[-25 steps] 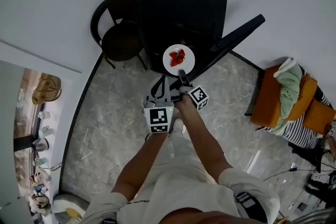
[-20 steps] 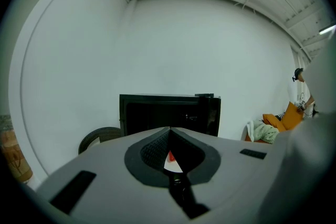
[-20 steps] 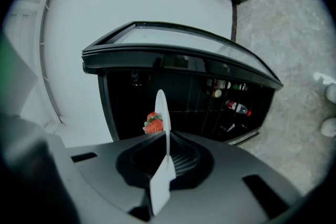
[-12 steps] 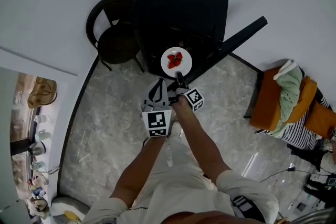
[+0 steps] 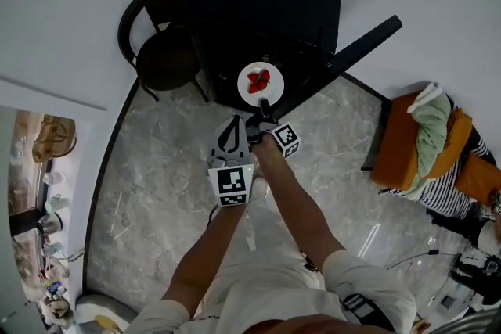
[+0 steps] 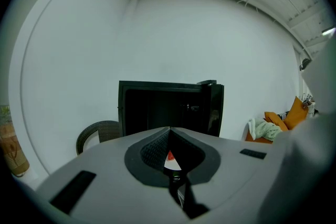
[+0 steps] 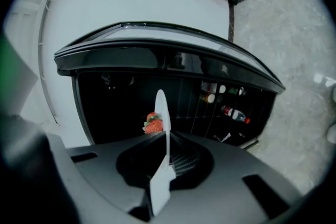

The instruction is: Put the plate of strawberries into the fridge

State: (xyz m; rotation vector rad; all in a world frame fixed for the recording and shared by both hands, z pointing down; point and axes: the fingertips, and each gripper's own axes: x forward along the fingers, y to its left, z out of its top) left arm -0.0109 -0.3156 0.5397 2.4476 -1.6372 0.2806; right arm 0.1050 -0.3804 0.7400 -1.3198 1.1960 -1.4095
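Note:
A white plate with red strawberries hangs in front of the open black fridge. My right gripper is shut on the plate's near rim. In the right gripper view the plate stands edge-on between the jaws of that gripper, with the strawberries before the dark fridge interior. My left gripper is just left of the right one, jaws together and holding nothing. It points at the fridge.
The fridge door swings open to the right, with bottles on its shelves. A dark wicker chair stands left of the fridge. An orange seat with a green cloth is at the right. The floor is grey marble.
Both grippers and the plate have moved closer to the fridge opening. The right gripper's hold on the plate is unchanged.

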